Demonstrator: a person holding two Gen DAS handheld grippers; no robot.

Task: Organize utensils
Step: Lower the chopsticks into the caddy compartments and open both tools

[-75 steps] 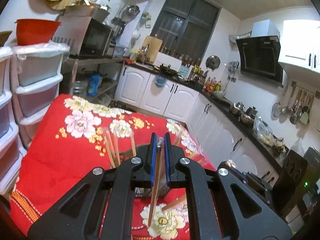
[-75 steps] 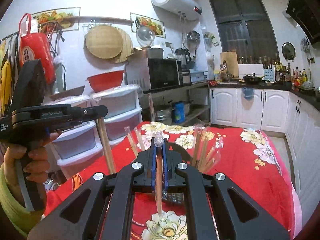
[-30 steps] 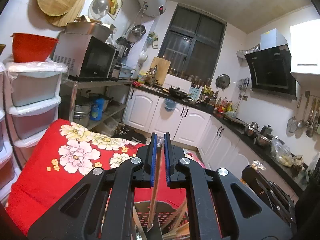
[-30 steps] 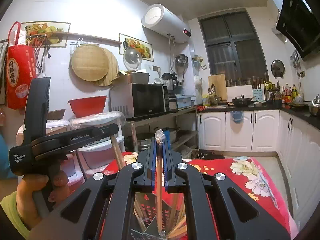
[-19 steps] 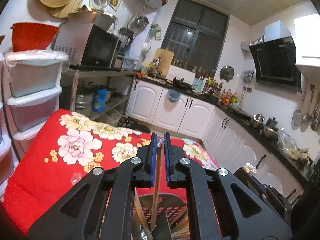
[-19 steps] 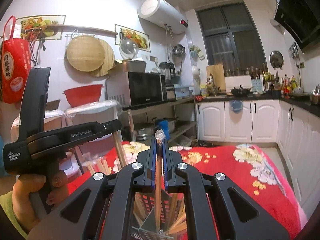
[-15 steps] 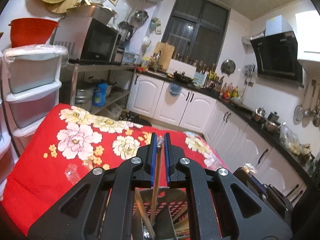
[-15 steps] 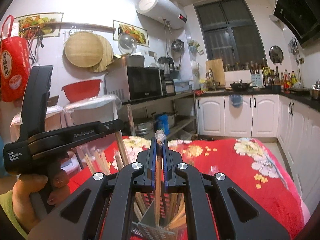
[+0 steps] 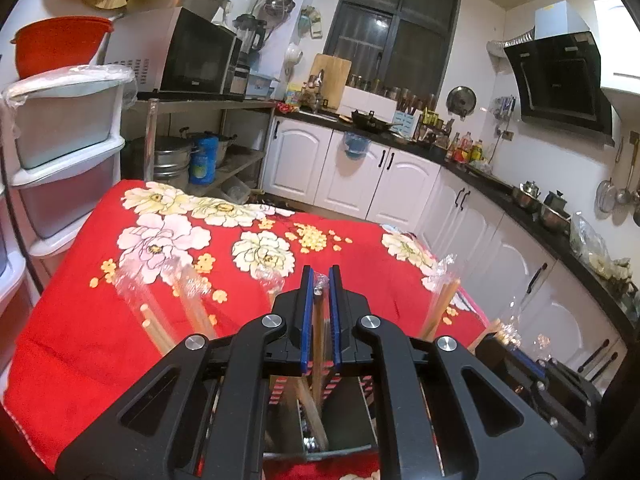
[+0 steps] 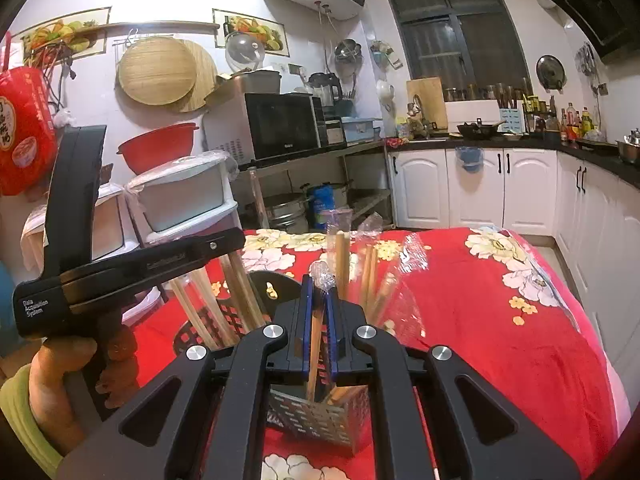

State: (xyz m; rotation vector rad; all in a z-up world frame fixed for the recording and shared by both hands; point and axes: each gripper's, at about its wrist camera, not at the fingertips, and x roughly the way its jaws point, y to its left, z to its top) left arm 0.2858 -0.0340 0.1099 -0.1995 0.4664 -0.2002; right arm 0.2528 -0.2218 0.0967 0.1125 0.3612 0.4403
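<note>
Left wrist view: my left gripper is clamped on 1 wrapped chopstick, its lower end now inside the perforated utensil holder directly below the jaws. A second ago the stick hung above the holder's rim; both hands have since come down and the camera has tipped toward the red floral tablecloth.

Right wrist view: my right gripper is likewise pinched on a second chopstick, tip lowered into the metal holder, where several other chopsticks already stand. The left hand and its tool sit just to the left of the holder.

Reading: both sticks appear part-way inserted, neither released. Next call is probably to let the jaws apart so each drops in. Risk: the plastic wrap at the stick tops could snag on the pads.
</note>
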